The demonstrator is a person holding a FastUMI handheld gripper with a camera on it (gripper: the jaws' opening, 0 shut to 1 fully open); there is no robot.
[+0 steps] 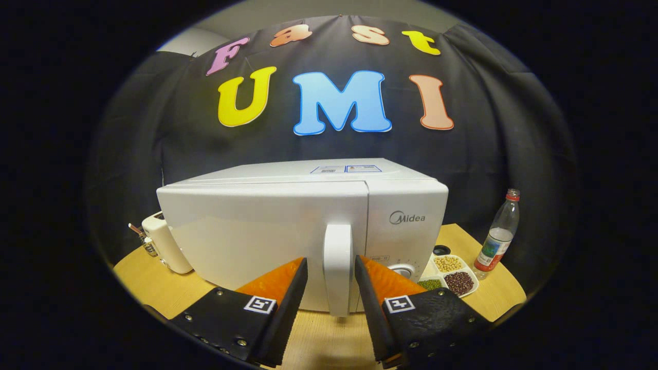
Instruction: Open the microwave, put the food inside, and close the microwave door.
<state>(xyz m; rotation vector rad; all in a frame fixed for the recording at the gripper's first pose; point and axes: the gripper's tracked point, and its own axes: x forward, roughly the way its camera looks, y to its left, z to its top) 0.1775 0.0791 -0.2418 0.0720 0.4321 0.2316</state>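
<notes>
The gripper (331, 277) is standing open, its jaws spread to either side of the microwave's upright door handle (337, 267) with a gap on each side, so nothing is being held. If the fingers are closing off-centre or too shallow, they are likely risking a slip off the smooth handle, or dragging the whole microwave (303, 226) nearer across the wooden table (329, 334). The gripper is pointing level and straight ahead at the shut door, while the food tray (452, 277) is sitting right of the microwave, beside a bottle (497, 234).

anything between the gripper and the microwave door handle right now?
Nothing visible. The gripper is open with a finger on each side of the microwave's door handle, gaps showing on both sides. The divided dish of beans sits off to the right, clear of the path.
</notes>
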